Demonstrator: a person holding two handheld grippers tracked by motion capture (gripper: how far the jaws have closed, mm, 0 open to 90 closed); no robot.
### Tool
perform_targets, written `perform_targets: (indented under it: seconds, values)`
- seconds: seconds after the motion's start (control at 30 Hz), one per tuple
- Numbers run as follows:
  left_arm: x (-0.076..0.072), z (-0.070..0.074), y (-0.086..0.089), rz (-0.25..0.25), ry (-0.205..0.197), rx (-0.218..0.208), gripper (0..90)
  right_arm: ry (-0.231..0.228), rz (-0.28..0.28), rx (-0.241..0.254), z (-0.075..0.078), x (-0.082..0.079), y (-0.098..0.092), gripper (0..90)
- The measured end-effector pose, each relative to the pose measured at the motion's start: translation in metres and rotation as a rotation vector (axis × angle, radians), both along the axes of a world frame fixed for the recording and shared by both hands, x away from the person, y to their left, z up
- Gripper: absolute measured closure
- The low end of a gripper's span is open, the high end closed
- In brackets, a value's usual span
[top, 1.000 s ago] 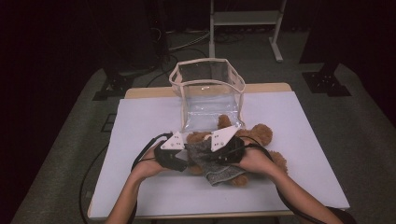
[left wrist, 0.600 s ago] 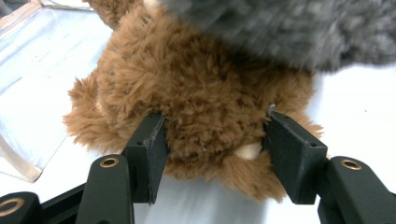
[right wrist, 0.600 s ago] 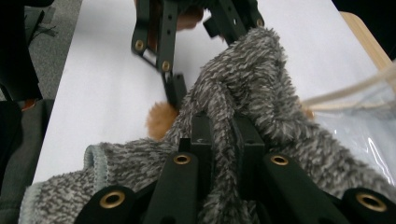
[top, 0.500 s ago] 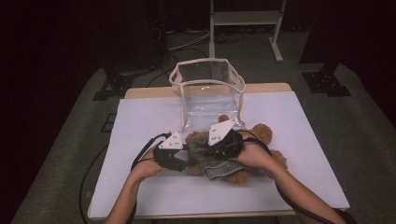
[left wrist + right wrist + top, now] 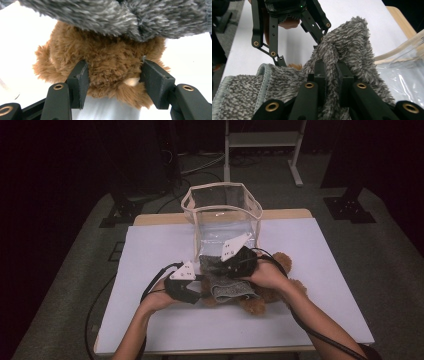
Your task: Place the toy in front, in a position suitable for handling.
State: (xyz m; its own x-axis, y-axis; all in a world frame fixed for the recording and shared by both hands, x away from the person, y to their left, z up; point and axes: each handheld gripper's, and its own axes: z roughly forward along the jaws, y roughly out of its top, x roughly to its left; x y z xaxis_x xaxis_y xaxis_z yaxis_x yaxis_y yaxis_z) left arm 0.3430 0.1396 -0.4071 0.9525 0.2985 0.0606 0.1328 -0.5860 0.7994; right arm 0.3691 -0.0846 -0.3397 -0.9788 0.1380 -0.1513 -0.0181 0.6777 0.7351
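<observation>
A brown teddy bear lies on the white table, with a grey fuzzy cloth draped over it. My left gripper comes in from the left. In the left gripper view its jaws press on a brown furry part of the bear, under the grey cloth. My right gripper sits above the bear, shut on a pinched fold of the cloth, which it holds raised. In the right gripper view its jaws stand close together with the pile squeezed between them.
A clear plastic bag with beige trim stands open just behind the grippers, its wall close to my right gripper. Cables trail from both grippers across the table. A metal stand and dark stand bases are on the floor beyond.
My right gripper has risen and moved toward the clear bag, lifting the grey cloth with it. The left gripper and the bear have stayed in place.
</observation>
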Motion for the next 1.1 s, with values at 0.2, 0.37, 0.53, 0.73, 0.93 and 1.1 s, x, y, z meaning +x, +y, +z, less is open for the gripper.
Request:
perform_targets:
  seconds: [0.2,0.37,0.53,0.73,0.93,1.1]
  values:
    - [0.0,0.001,0.0,-0.006,0.009,-0.017,39.5,0.056,0.057,-0.041,-0.007,-0.01,-0.001,80.5]
    - [-0.003,0.001,-0.004,-0.022,0.002,-0.001,39.9,0.03,0.033,-0.036,0.002,-0.004,0.001,80.5]
    - [-0.004,0.0,-0.003,-0.051,0.003,0.002,40.2,0.036,-0.01,-0.009,0.01,0.01,-0.005,80.4]
    - [-0.003,0.004,-0.002,-0.034,-0.003,0.0,38.3,0.063,0.004,-0.022,0.005,0.009,-0.009,80.5]
    - [-0.005,0.007,-0.002,-0.038,0.006,-0.012,38.9,0.073,0.104,-0.061,0.003,-0.013,-0.002,80.5]
    - [-0.007,0.004,-0.007,-0.067,0.008,0.007,39.4,0.019,0.023,-0.03,0.014,-0.001,-0.01,80.5]
